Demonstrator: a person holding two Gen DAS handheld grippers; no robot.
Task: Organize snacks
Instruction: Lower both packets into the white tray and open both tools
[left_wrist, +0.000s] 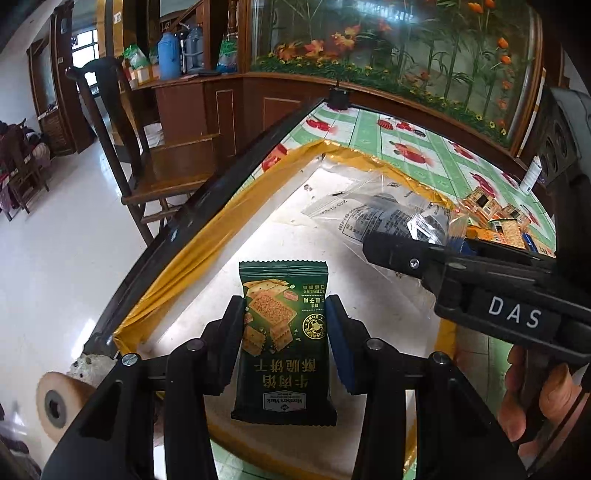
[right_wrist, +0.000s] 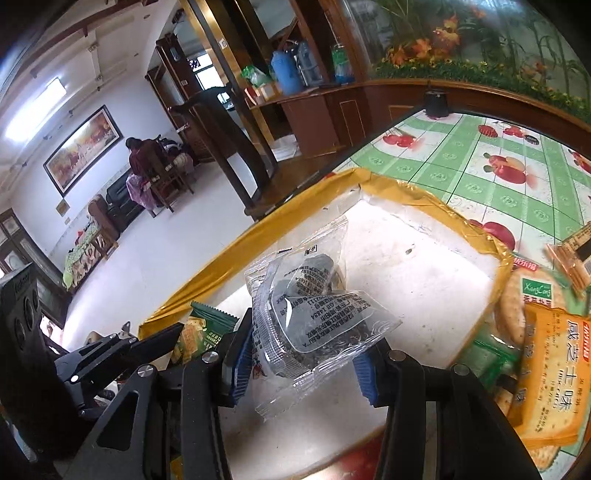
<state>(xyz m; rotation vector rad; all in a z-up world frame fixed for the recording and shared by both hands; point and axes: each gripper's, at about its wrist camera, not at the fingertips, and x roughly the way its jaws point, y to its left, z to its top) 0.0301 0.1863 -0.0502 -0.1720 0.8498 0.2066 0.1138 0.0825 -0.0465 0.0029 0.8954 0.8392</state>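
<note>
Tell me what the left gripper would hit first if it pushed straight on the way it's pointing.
Probably the white board inside the yellow tape border. The left gripper holds the green cracker packet angled down over it, so the packet's far end would likely touch first. Depth is uncertain.

Bright daylight, floor glare, fisheye-bent edges, slight blur

left wrist view close above white tray (left_wrist: 332, 206), angled down, chair upper left of frame, right wrist view likewise, nearer snack pile at right edge, both share tray's gold-taped corner, checked tablecloth (right_wrist: 461, 155)
</note>
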